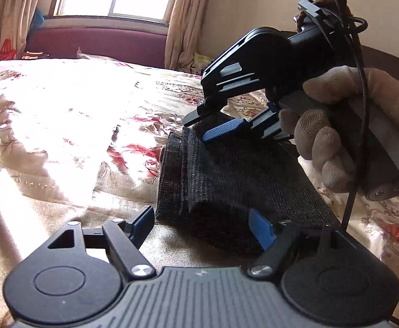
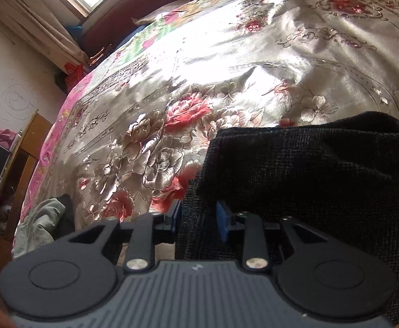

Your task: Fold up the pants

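Observation:
The dark grey pants (image 1: 226,180) lie folded into a thick rectangle on the flowered bedspread (image 1: 76,125). My left gripper (image 1: 202,227) is open at their near edge: one finger is over the cloth, the other off its left side, and nothing is pinched. A gloved hand (image 1: 333,136) holds my right gripper (image 1: 199,129) at the far end of the bundle, tips down on the top fold. In the right wrist view the right gripper (image 2: 199,216) has its jaws a little apart, with the left edge of the pants (image 2: 308,180) lying loose between them.
The bedspread (image 2: 226,68) stretches wide to the left and beyond the pants, in bright sun. A maroon headboard (image 1: 98,41), a window and curtains stand behind. A grey-green garment (image 2: 41,218) lies at the bed's left edge beside a wooden cabinet (image 2: 19,164).

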Available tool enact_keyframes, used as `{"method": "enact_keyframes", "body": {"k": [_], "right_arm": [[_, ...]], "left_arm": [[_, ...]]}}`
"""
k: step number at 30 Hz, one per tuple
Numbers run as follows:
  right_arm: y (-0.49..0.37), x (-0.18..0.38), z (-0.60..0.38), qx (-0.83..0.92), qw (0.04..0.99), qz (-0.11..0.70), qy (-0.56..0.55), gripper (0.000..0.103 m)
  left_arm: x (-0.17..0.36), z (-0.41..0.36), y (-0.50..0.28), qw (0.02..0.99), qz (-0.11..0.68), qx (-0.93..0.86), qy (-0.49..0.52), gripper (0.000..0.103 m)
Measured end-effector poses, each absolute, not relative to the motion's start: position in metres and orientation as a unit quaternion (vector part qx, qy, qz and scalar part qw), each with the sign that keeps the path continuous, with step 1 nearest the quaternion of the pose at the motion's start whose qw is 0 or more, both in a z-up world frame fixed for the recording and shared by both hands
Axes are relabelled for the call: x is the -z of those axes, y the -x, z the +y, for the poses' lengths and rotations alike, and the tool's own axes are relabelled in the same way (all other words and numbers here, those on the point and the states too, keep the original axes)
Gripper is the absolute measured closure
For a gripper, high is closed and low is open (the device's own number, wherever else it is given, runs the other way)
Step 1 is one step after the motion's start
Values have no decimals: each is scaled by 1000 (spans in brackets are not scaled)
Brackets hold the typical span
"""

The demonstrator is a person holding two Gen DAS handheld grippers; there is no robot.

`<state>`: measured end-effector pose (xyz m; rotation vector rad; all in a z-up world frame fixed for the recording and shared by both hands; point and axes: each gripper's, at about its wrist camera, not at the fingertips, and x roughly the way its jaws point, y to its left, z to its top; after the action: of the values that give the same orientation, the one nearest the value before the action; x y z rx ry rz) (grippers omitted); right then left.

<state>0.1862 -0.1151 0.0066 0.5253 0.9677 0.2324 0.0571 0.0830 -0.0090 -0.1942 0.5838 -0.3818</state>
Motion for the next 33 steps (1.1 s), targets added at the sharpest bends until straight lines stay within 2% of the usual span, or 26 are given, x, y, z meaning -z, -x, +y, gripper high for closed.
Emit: {"method": "enact_keyframes", "body": {"k": [3, 7, 9, 13, 18, 23, 27, 33], "right_arm": [[-180, -19, -115, -129, 861, 438, -226, 73], [-167, -26, -123, -133, 886, 416, -158, 73], [-173, -15, -119, -130, 888, 429, -100, 73], [-182, 3, -111, -135, 887, 439, -56, 75], [-146, -22, -135, -140, 899, 413, -43, 74], [-106, -22, -168, -110, 904, 412, -29, 72], [-79, -16, -195, -87, 902, 420, -49, 70], [-55, -21, -214, -71, 909, 407, -47, 68]], "left_arm": [[11, 86, -57, 935, 288, 180, 102, 14], [-1, 72, -50, 951, 256, 166, 43, 14], [-8, 67, -48, 954, 248, 165, 25, 14], [-17, 52, -52, 954, 260, 149, -19, 14], [-20, 45, -47, 950, 277, 135, -54, 14], [-23, 24, -42, 947, 287, 125, -65, 13], [-28, 8, -35, 947, 292, 116, -71, 6], [-36, 0, -31, 950, 291, 104, -51, 4]]}}
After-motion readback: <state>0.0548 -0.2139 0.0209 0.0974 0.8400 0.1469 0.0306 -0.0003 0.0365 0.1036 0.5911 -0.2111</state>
